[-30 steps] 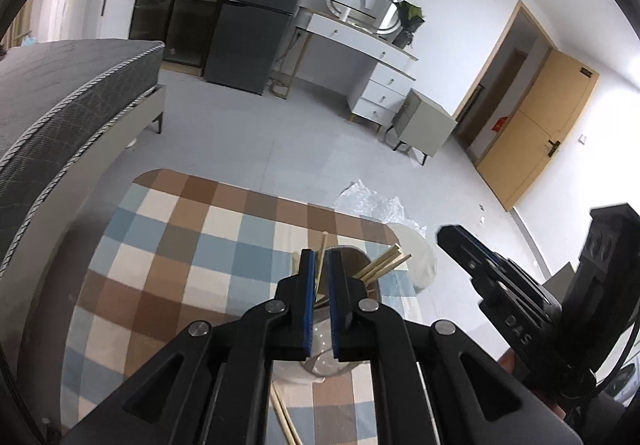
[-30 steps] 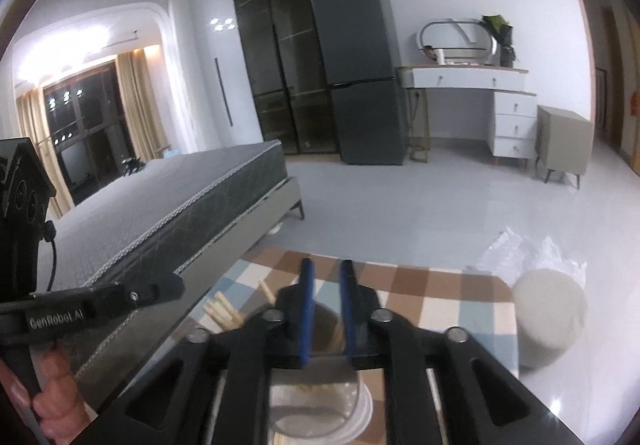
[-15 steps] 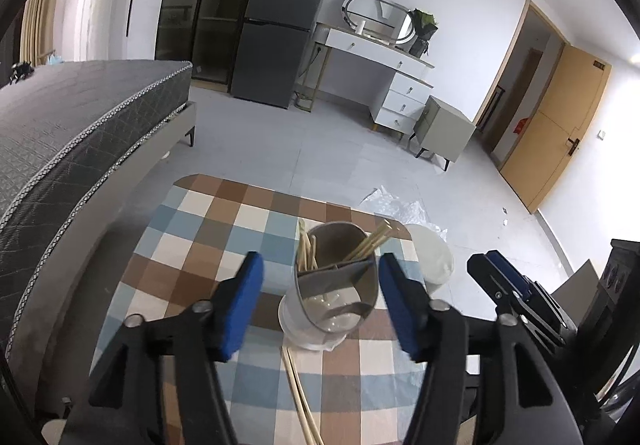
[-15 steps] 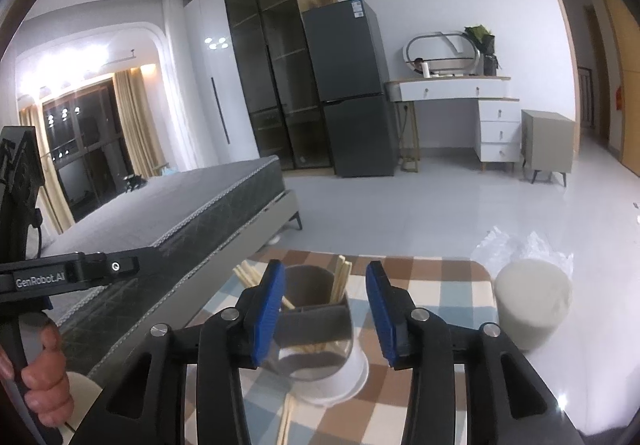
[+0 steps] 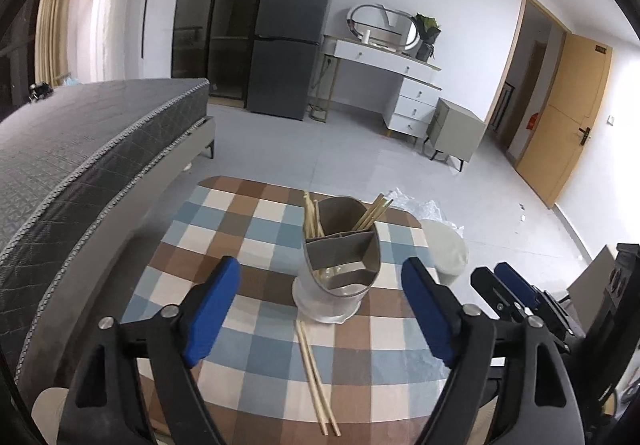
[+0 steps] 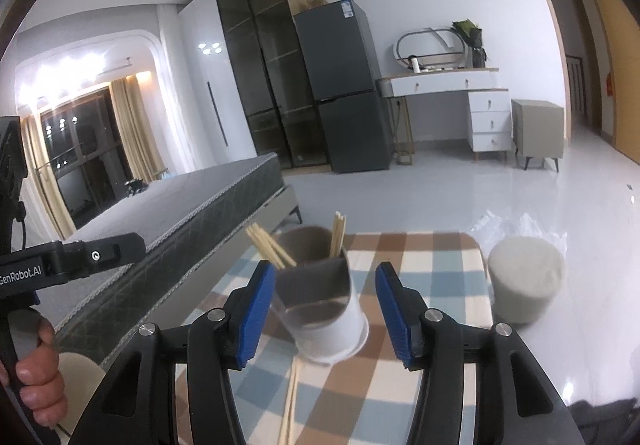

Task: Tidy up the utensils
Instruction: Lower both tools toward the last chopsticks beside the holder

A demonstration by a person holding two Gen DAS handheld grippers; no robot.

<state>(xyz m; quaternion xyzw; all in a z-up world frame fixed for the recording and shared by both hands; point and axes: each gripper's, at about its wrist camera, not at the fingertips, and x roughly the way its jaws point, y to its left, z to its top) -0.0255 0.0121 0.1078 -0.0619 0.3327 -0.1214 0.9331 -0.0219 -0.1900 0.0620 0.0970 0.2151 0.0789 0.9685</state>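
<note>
Both grippers stand with their jaws apart and nothing held: the left gripper (image 5: 320, 313) is spread wide, the right gripper (image 6: 326, 311) about half open. Compared with a second earlier, when each pair of blue pads was nearly closed right over the utensil holder (image 5: 340, 265), the jaws of both have just been opening and the holder now shows farther ahead of the pads; in the right wrist view it appears between them but untouched. By this reading, a placing step is finished and the hands are free for the next pick. The holder, a grey divided cup in a pale base, stands upright on the checked table (image 5: 224, 229), toward its far edge. Counts: one holder; two clusters of chopsticks inside it, the left cluster (image 5: 311, 217) and the right cluster (image 5: 374, 211), their exact number not resolvable; one loose pair of chopsticks (image 5: 316, 377) flat on the cloth, its far end at the holder's base, judged the remaining item.
</note>
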